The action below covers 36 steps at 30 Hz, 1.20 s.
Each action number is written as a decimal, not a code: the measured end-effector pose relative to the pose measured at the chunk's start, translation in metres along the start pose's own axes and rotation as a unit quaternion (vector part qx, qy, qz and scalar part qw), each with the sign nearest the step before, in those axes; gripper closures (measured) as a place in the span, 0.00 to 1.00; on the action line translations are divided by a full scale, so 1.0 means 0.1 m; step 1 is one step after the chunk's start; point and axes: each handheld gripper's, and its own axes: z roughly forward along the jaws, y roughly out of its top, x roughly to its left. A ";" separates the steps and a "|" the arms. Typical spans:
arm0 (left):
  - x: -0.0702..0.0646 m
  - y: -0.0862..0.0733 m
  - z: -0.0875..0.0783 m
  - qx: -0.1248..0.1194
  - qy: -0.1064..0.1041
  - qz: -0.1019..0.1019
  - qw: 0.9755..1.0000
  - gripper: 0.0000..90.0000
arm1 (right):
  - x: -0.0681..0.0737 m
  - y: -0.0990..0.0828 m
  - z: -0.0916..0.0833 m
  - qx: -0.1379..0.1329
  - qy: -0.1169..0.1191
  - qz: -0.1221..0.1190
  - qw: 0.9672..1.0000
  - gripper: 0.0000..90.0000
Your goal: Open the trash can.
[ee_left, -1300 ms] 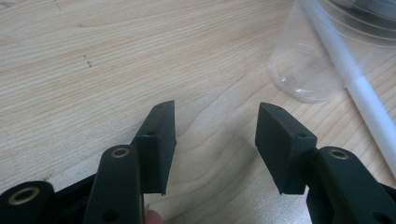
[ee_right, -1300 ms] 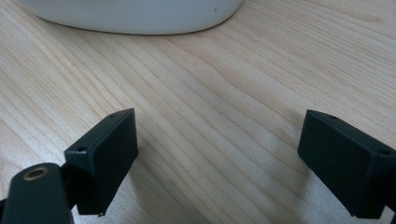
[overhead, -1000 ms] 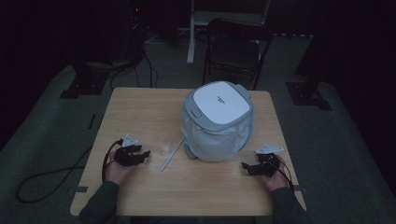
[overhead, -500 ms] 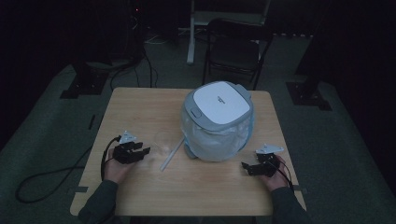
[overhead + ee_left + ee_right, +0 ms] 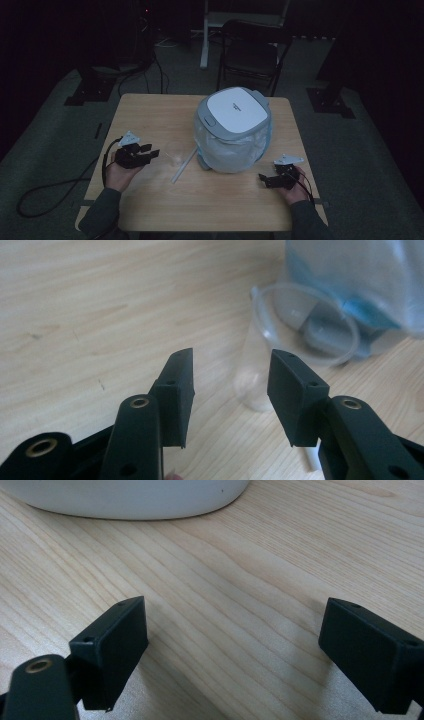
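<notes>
Judging by the frame, you had barely begun: your left gripper (image 5: 230, 390) stood released, jaws aimed at the cup (image 5: 280, 350) lying ungrasped beside the cooker (image 5: 234, 127) (its rim facing you), while your right gripper (image 5: 230, 655) rested wide open, empty.

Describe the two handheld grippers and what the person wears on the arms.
Both are black two-jaw units with flat rectangular pads and brass-coloured screw bushings. The left gripper and right gripper each carry a grey three-cornered plate on top. A black cable trails from each. Sleeves are dark grey-green.
</notes>
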 end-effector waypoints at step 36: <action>-0.57 0.93 -0.10 -0.054 -0.102 0.111 0.987 0.97 | 0.00 0.00 0.00 0.000 0.000 0.000 1.000 0.13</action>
